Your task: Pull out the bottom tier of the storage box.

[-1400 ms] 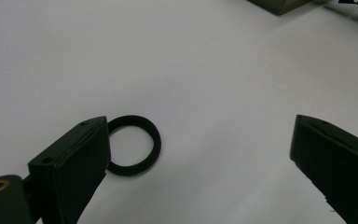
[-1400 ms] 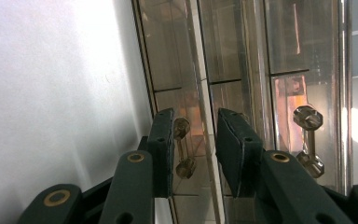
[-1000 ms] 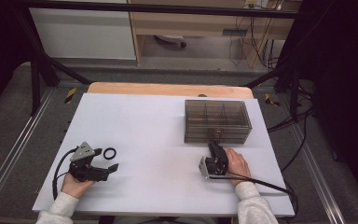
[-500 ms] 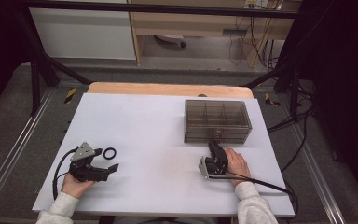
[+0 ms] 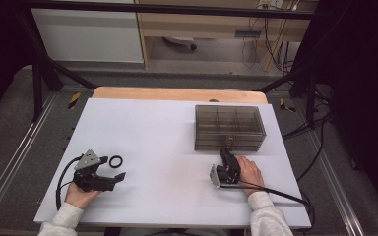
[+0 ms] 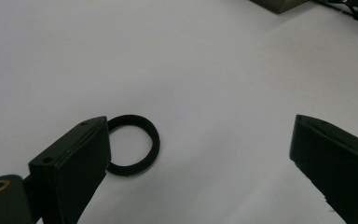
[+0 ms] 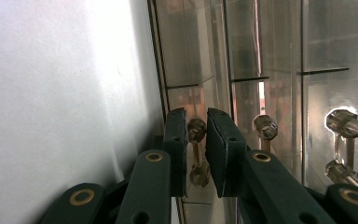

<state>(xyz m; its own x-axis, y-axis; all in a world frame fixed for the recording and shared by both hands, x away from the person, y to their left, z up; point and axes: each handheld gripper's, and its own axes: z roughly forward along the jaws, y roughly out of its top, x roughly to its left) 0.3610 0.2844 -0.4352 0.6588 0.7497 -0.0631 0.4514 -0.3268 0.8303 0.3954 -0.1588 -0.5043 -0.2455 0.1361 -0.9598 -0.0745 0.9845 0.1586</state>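
Note:
A smoky transparent drawer box [image 5: 229,128] stands at the right of the white table [image 5: 167,128]. My right gripper [image 5: 224,152] lies on its side at the box's front. Its jaws have just been closing, and their pads now press on a brown drawer handle [image 7: 198,175] between them in the right gripper view [image 7: 196,126]. My left gripper [image 5: 112,168] rests at the front left with its jaws wide open. A black ring [image 5: 115,161] lies flat on the table just beside its left jaw, outside the gap [image 6: 153,144].
Two more drawer handles [image 7: 265,127] [image 7: 345,123] sit to the right of the gripped one. A wooden strip [image 5: 177,93] edges the table's far side. Cables trail from both grippers toward the front edge.
None of the hands or objects has visibly shifted on the table.

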